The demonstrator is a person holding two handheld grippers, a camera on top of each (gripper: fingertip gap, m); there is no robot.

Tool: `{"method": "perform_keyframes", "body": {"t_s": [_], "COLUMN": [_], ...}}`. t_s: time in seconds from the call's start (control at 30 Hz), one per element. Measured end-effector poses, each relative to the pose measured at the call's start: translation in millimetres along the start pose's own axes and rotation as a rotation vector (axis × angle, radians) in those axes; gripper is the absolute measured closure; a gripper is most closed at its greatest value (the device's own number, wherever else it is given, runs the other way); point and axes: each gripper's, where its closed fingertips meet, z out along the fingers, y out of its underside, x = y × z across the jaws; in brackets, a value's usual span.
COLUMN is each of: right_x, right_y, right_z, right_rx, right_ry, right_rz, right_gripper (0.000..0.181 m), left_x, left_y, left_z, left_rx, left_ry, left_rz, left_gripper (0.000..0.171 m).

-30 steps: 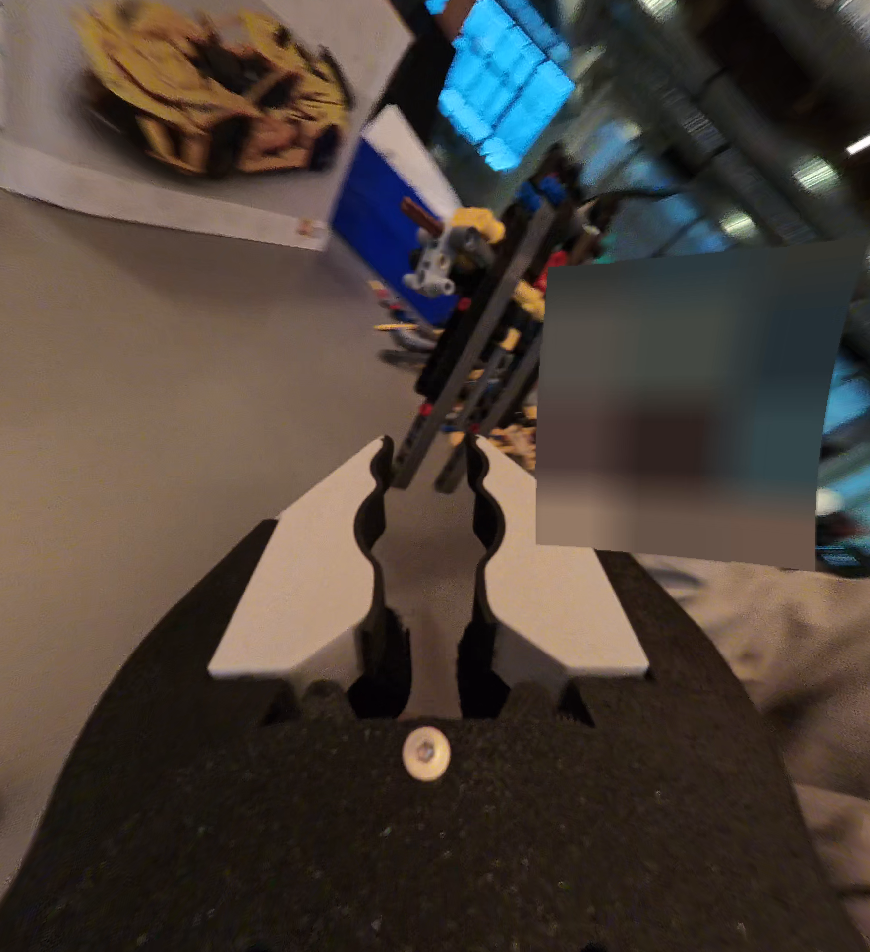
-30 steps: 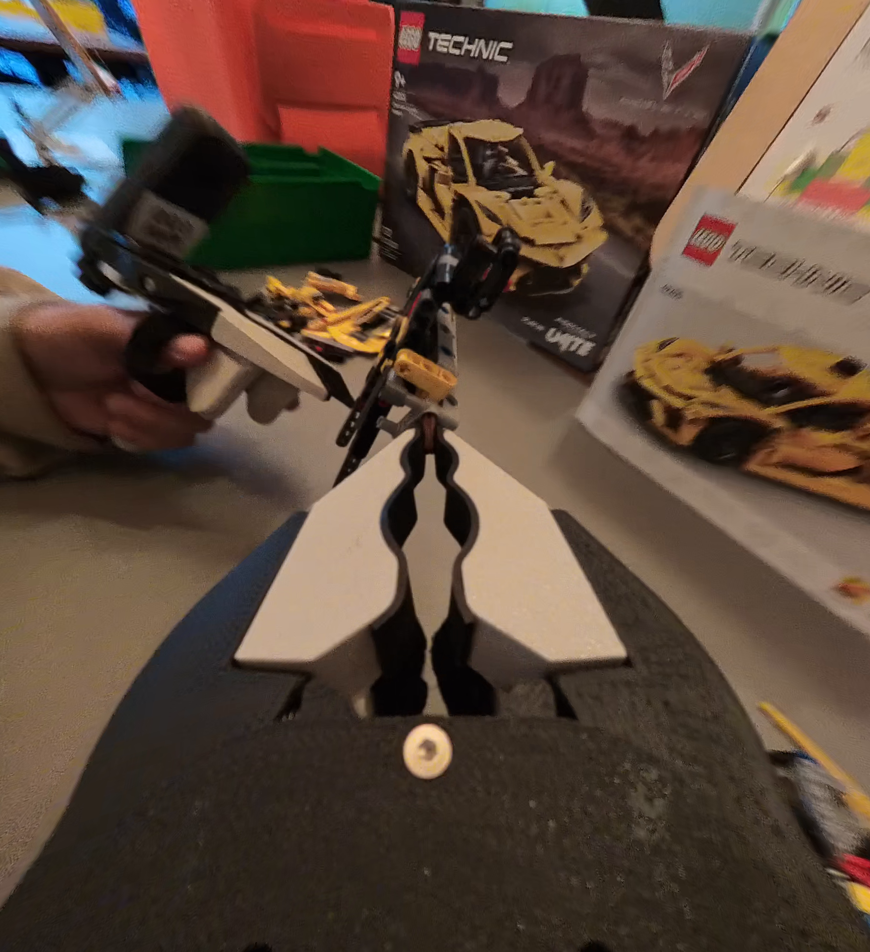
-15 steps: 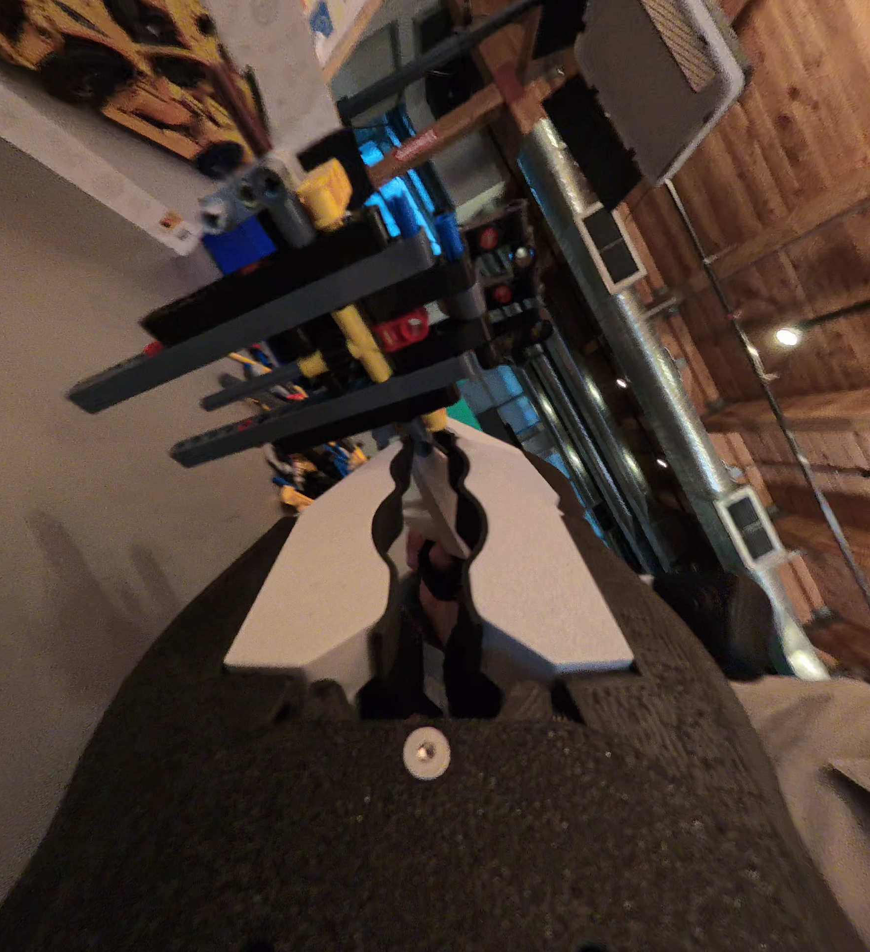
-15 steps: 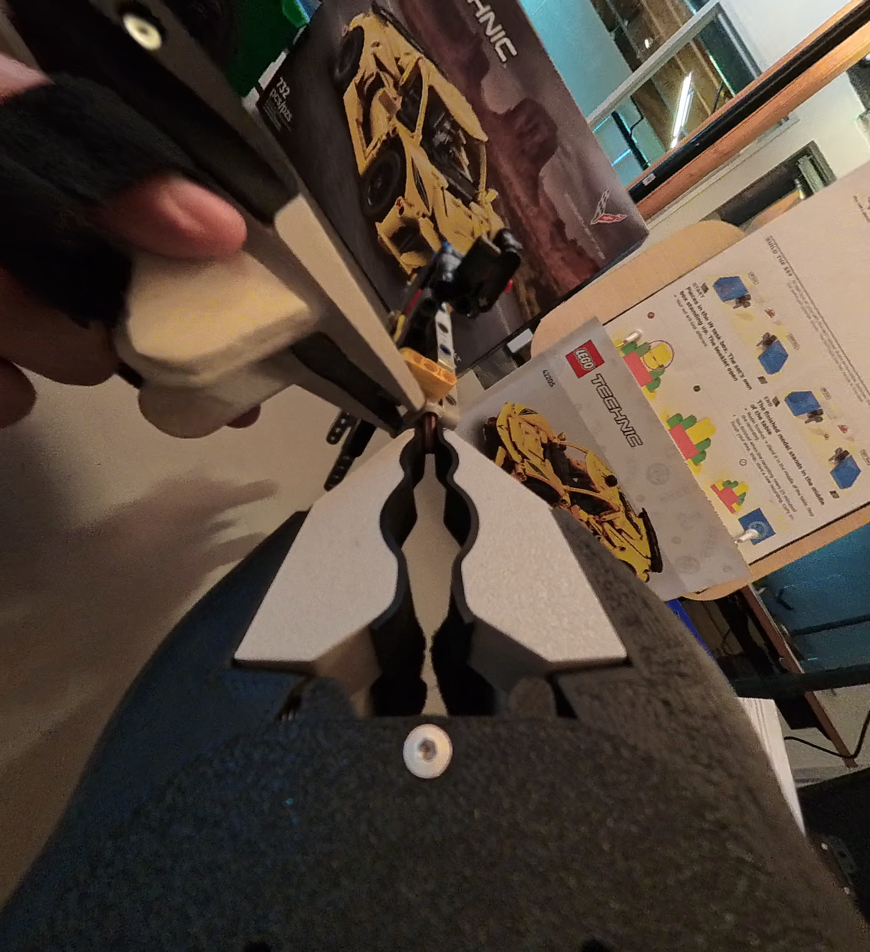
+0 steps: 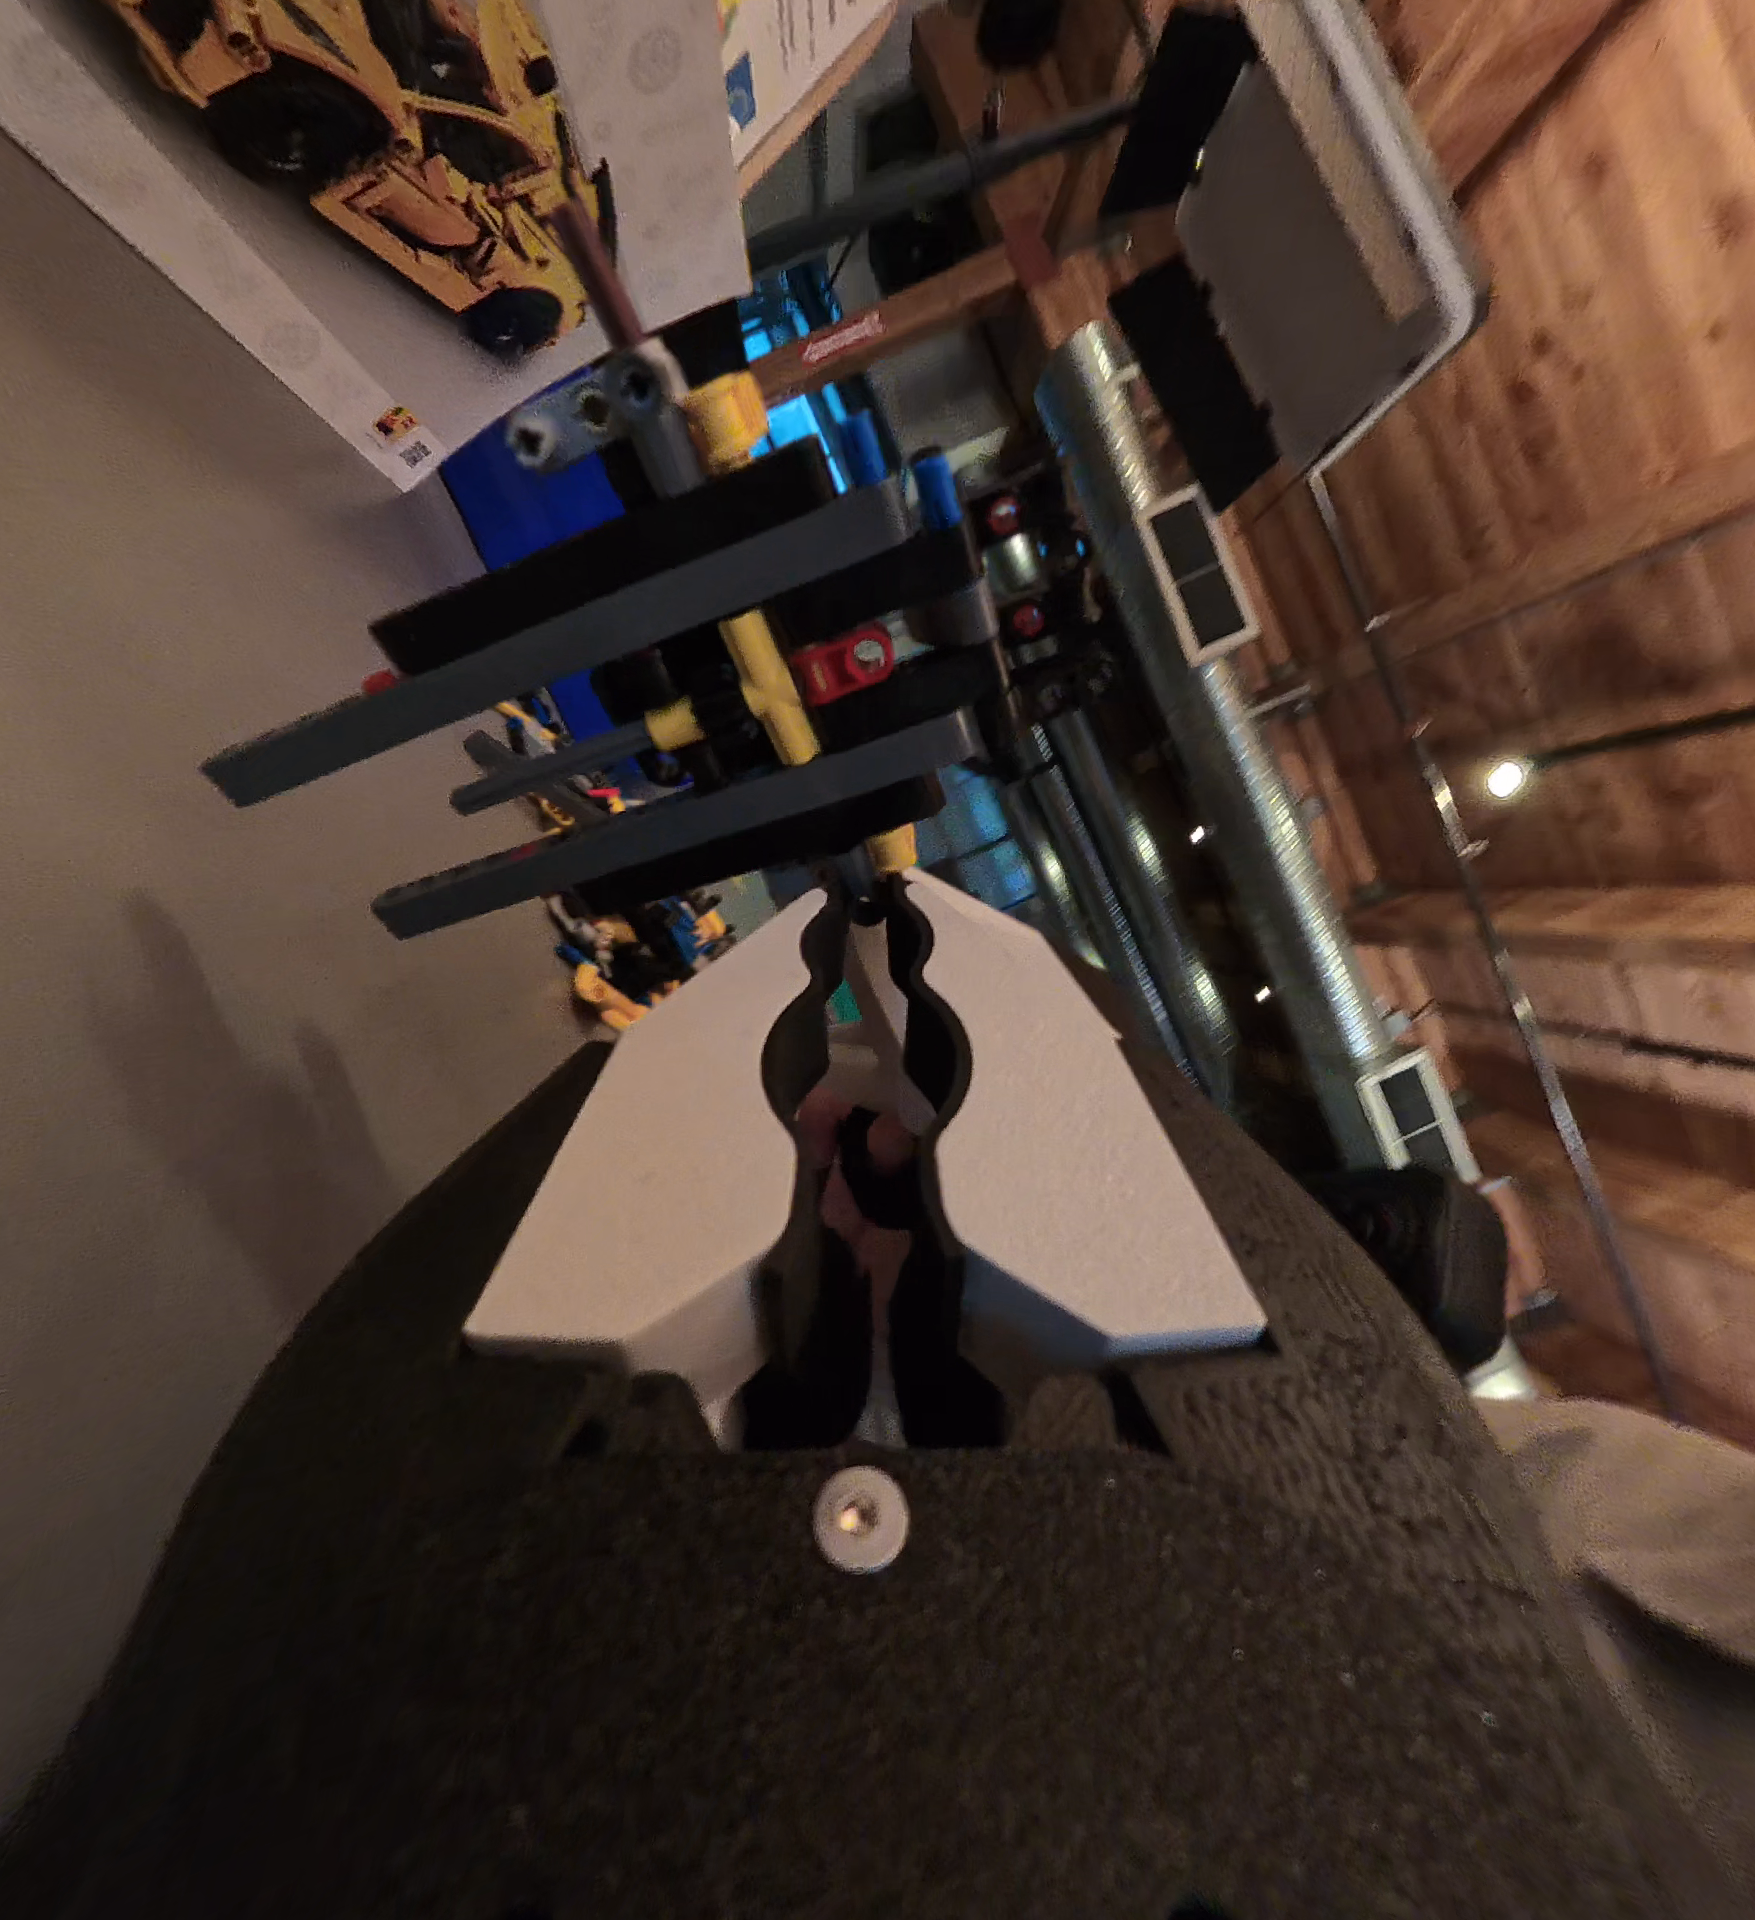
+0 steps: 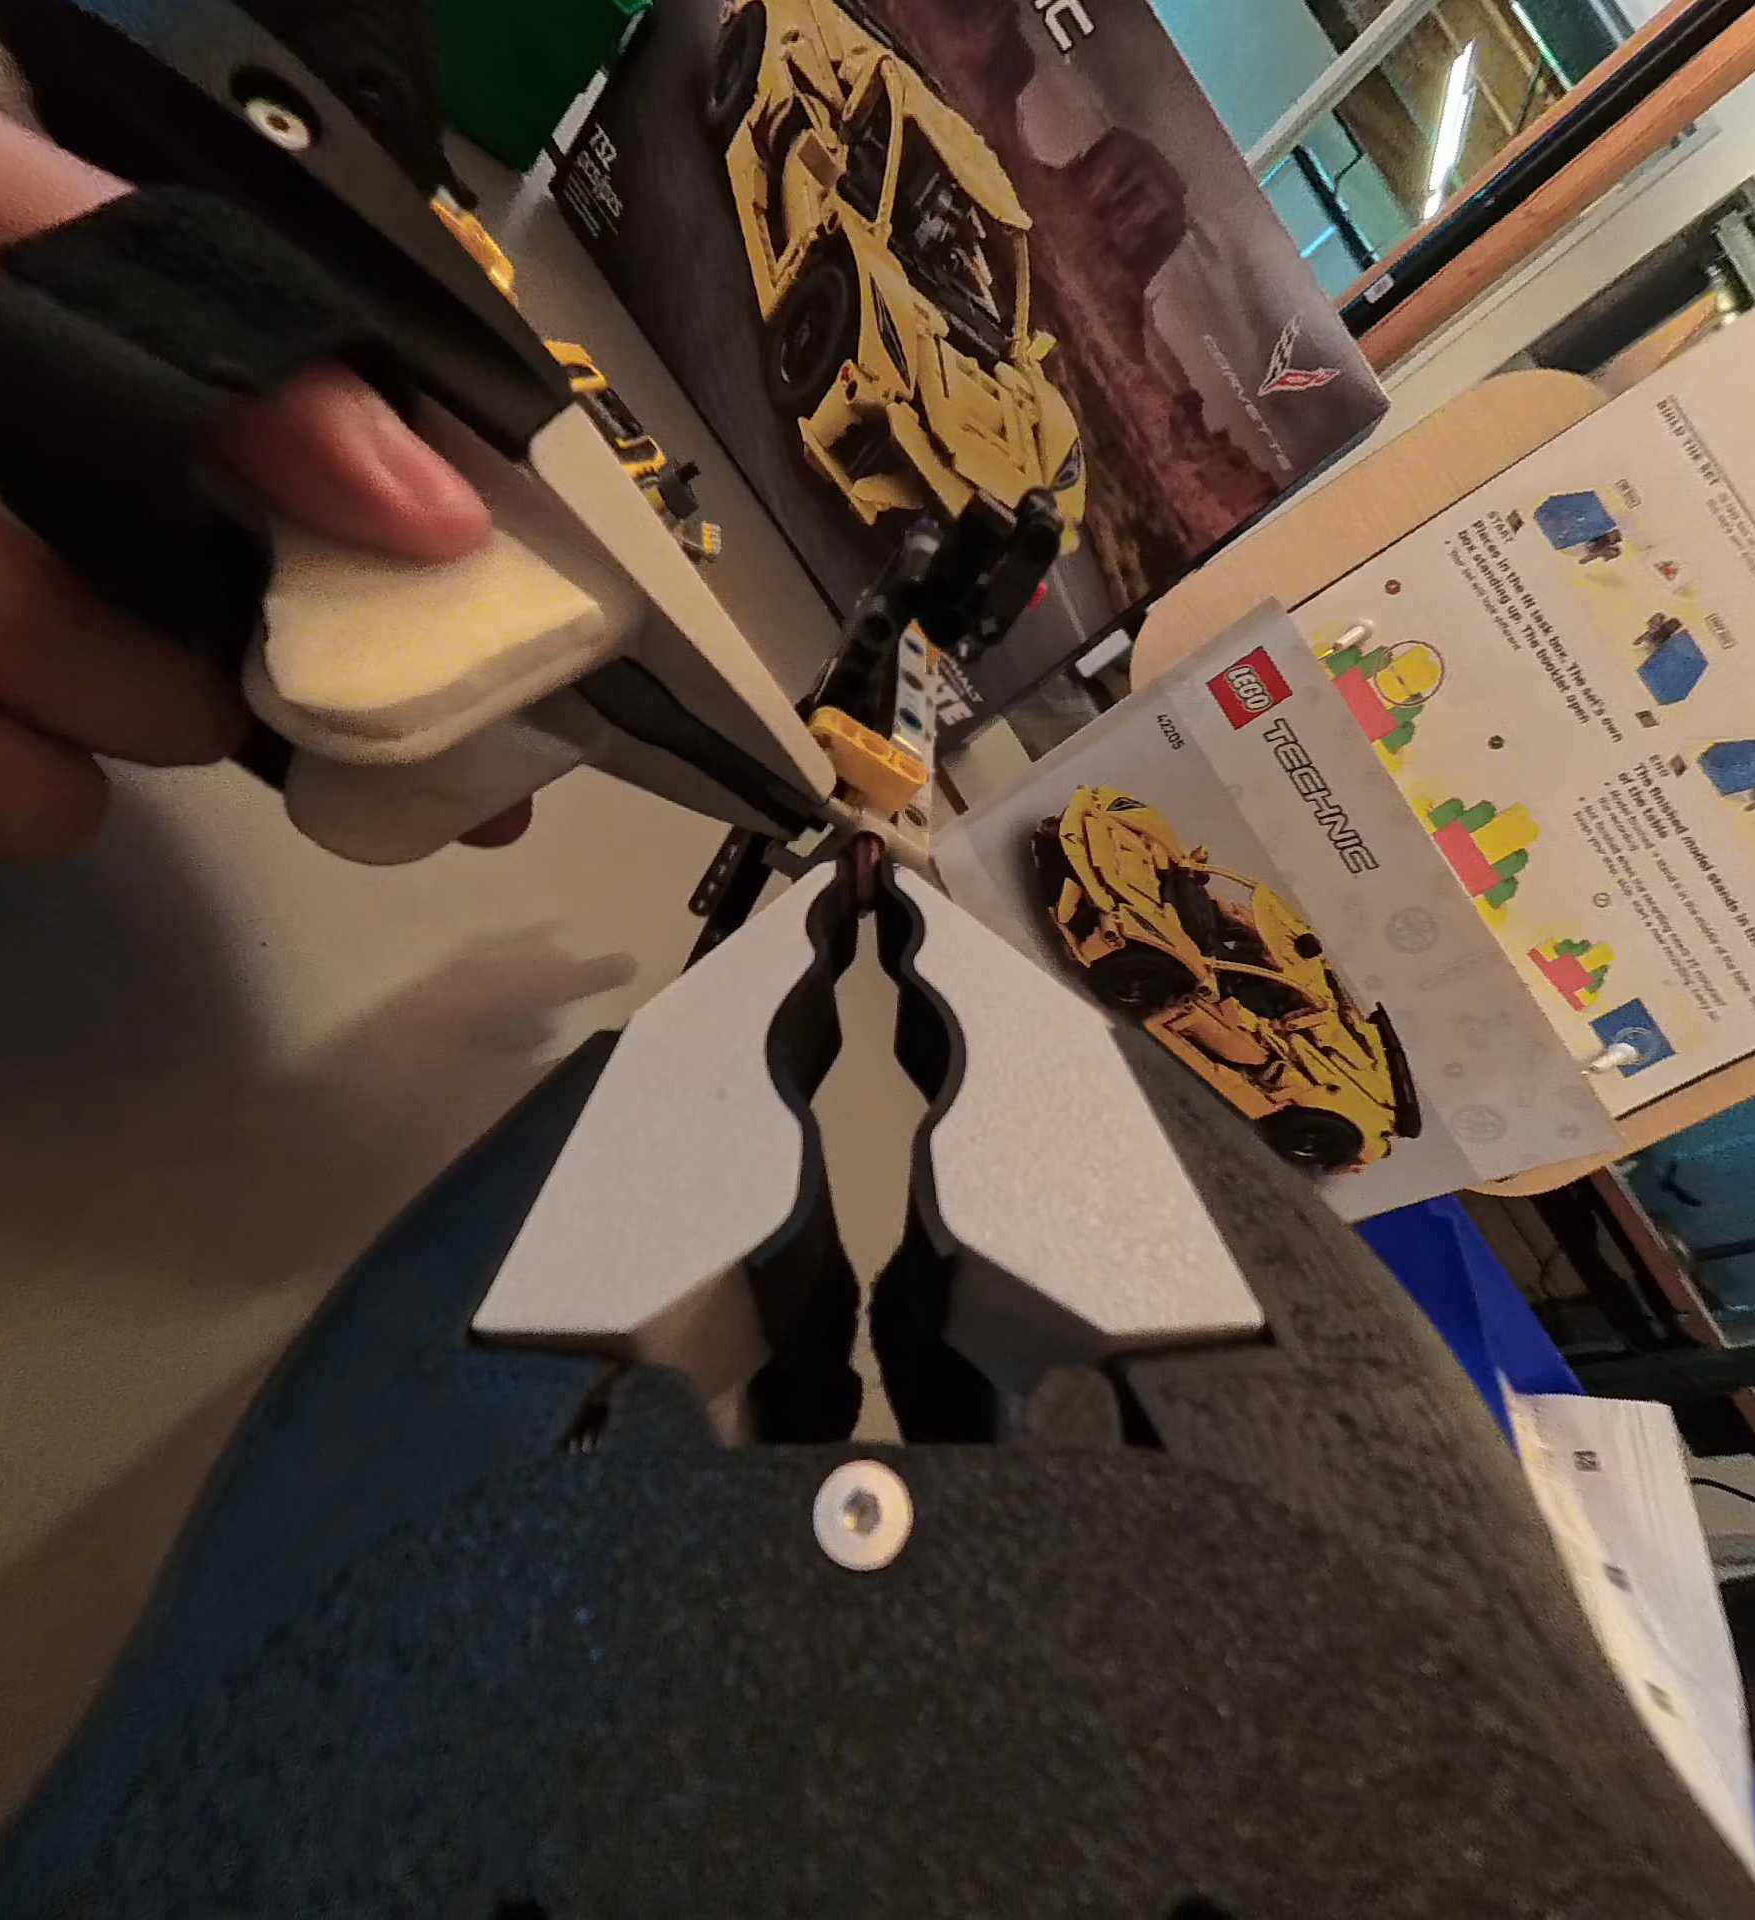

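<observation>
Grey fingers, left hand-held gripper (image 5: 865, 902): nearly closed, tips pinching the low end of the brick assembly (image 5: 665, 665) by a thin pin just under a yellow axle.
Right hand-held gripper (image 6: 865, 864): closed almost fully on a dark brown axle (image 6: 865, 854) at the assembly's other end; its tips meet the left one's tips there.
Brick assembly: held in the air between both, clear of the counter (image 5: 73, 727); dark beams jut sideways toward the counter side, their ends free.
Hand (image 6: 73, 582): grips the left tool, black strap over the fingers.
Booklet (image 6: 1257, 914): yellow car on the cover, just beside the right tips.
Car box (image 6: 966, 270): stands behind the assembly, close to it.
Loose pieces (image 5: 634, 956): lie on the counter beyond the beams.
Open room: bare counter spreads wide on the left side in both views.
</observation>
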Motion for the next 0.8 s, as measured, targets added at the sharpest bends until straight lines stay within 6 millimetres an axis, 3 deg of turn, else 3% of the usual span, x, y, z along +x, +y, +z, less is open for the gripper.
{"method": "perform_keyframes", "body": {"t_s": [0.17, 0.27, 0.33, 0.47, 0.57, 0.63, 0.73, 0.8], "right_x": [0, -2, -3, -6, -6, -8, -10, -13], "right_y": [5, 6, 7, 8, 9, 12, 7, 3], "right_z": [1, 0, -1, -3, -4, -4, -7, -9], "right_rx": [0.014, 0.036, 0.051, 0.049, 0.052, 0.048, 0.081, 0.111], "right_ry": [-0.13, -0.152, -0.208, -0.404, -0.482, -0.471, -0.399, -0.417], "right_rz": [0.188, 0.147, 0.243, 0.612, 0.774, 0.734, 0.538, 0.549], "right_gripper": [0.179, 0.179, 0.179, 0.179, 0.18, 0.18, 0.179, 0.178], "left_x": [-4, -5, -4, -7, -12, -15, -9, -4], "left_y": [5, 9, 11, 16, 18, 19, 19, 18], "left_z": [-2, -2, -4, -2, 1, 2, 0, -2], "left_rx": [-0.07, -0.113, -0.137, -0.198, -0.214, -0.217, -0.209, -0.221], "left_ry": [-0.055, -0.075, -0.089, -0.162, -0.175, -0.174, -0.122, -0.108], "left_rz": [0.103, 0.155, 0.208, 0.407, 0.406, 0.361, 0.359, 0.411], "left_gripper": [0.165, 0.165, 0.166, 0.166, 0.166, 0.166, 0.166, 0.166]}}
